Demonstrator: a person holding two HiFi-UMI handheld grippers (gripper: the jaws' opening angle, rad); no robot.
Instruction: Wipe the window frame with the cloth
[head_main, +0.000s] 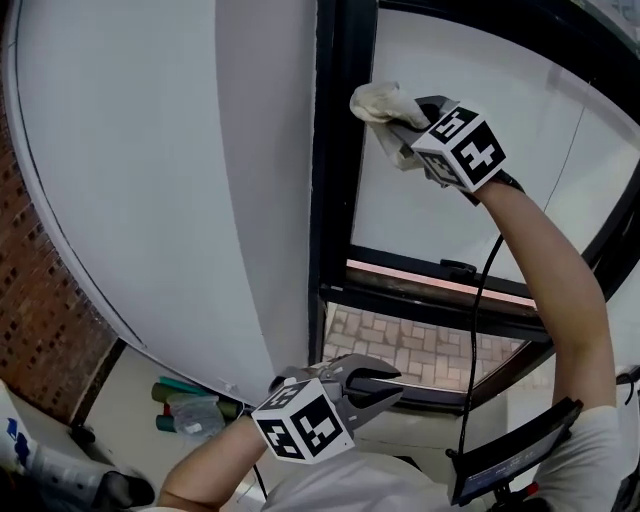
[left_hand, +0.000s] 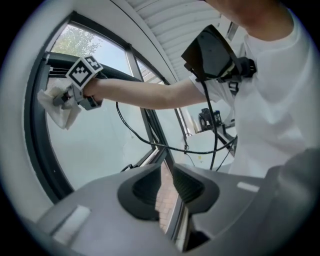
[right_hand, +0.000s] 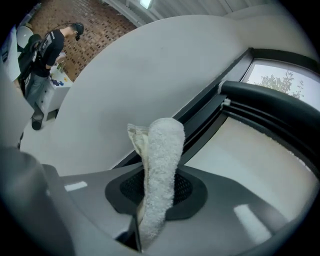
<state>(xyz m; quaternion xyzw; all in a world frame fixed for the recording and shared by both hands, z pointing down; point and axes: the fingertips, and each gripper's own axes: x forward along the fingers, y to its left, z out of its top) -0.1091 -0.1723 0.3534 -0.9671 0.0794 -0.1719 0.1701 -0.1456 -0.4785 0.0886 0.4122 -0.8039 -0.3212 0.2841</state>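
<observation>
A white terry cloth (head_main: 383, 104) is pinched in my right gripper (head_main: 403, 128), high up against the black window frame (head_main: 335, 150). From the right gripper view the cloth (right_hand: 159, 165) stands folded between the shut jaws, its tip close to the frame's upright (right_hand: 210, 107). The left gripper view shows the cloth (left_hand: 59, 107) touching the frame (left_hand: 37, 142) at the pane's left edge. My left gripper (head_main: 388, 383) hangs low near my body, in front of the lower sash. Its jaws stand a little apart with nothing between them.
A white wall (head_main: 150, 150) adjoins the frame on the left, with brick wall (head_main: 40, 300) beyond. A handle (head_main: 460, 268) sits on the lower rail. A black cable (head_main: 480, 300) hangs from my right arm. Bottles (head_main: 185, 400) lie on the floor. A person (right_hand: 45, 55) stands far off.
</observation>
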